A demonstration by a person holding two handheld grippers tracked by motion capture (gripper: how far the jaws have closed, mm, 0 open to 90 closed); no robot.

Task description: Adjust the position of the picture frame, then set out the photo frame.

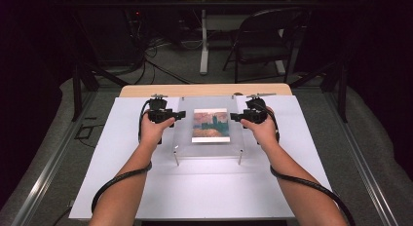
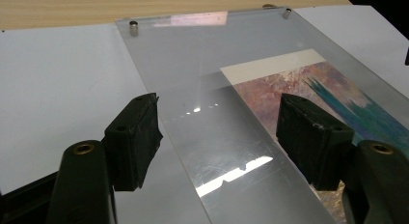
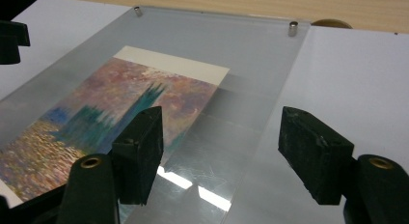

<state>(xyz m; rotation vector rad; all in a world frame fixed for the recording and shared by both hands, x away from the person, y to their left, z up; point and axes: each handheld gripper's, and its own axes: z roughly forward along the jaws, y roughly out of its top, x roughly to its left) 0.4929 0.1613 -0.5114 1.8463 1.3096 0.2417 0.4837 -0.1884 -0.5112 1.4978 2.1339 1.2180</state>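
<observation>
Both grippers, left [image 1: 181, 115] and right [image 1: 234, 117], hover with jaws wide apart over the frame's [image 1: 185, 138] 2 side edges, gripping nothing.

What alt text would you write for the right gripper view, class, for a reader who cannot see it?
The right gripper's two black jaws stand open above the edge of a clear acrylic frame lying on a white sheet. Inside it is a painted print of dark towers under a pink sky. Two metal pins mark its far corners.

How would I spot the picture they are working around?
Find the white mat on the wooden table. On it sits a clear acrylic frame with metal corner pins, between both grippers. The painting print lies at its middle: the only colourful thing there.
</observation>
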